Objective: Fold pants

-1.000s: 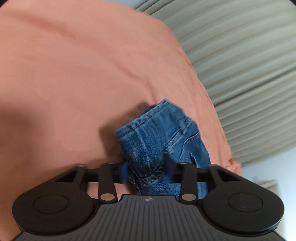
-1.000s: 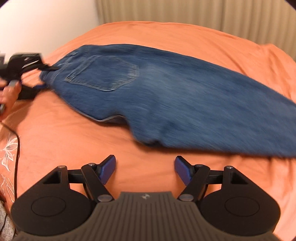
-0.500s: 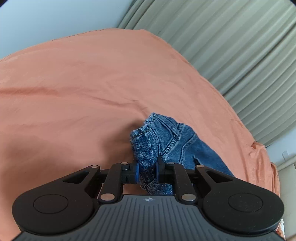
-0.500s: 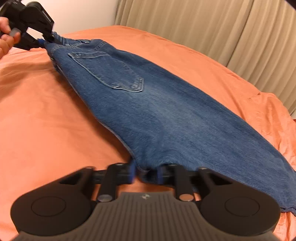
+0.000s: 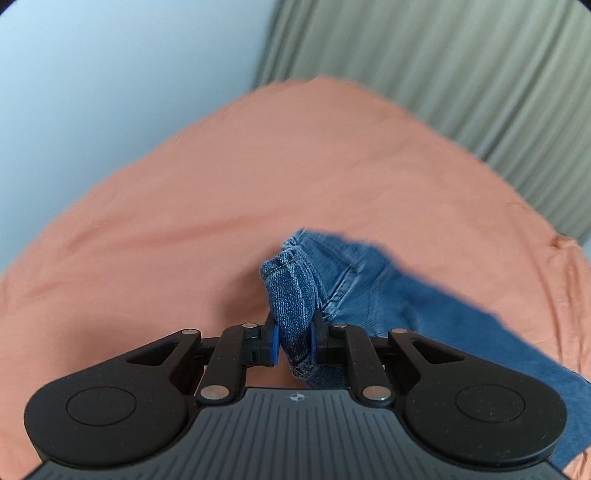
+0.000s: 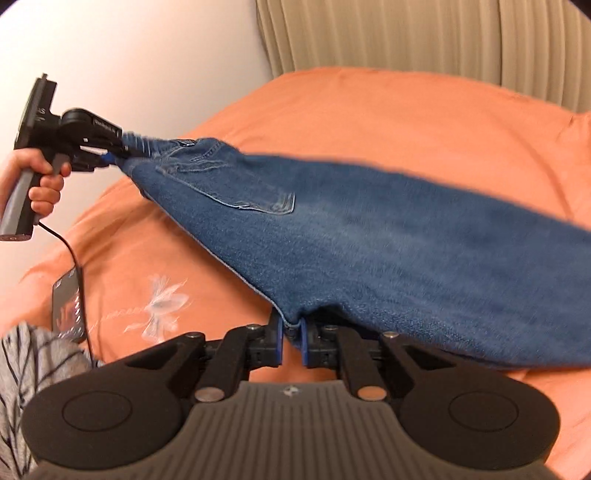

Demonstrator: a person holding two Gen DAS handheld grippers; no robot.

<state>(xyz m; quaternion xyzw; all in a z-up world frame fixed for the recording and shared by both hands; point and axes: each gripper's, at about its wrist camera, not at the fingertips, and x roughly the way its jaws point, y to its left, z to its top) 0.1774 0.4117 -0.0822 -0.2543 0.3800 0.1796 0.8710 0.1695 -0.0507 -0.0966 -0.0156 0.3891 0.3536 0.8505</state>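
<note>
Denim of the blue jeans looks heavy, thick and limp, sagging between grips above the orange bedspread. Left gripper fingers are closed on bunched waistband at the far left; right gripper fingers pinch the near crotch edge, both sturdy seams to hold.

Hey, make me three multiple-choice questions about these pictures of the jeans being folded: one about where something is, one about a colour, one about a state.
1. Where does the dark phone lie?
A. on the orange bedspread, under the left gripper
B. on the blue denim jeans
C. against the beige pleated curtain

2. What colour are the pads on the fingers?
A. red
B. blue
C. white

3. What state is the right gripper in?
A. open above the bed
B. shut on nothing
C. shut on the jeans' edge

Answers: 1 A, the phone rests on the bedspread beside the embroidered flower. 2 B, blue pads pinch the denim in both views. 3 C, denim sits clamped between its fingers.
</note>
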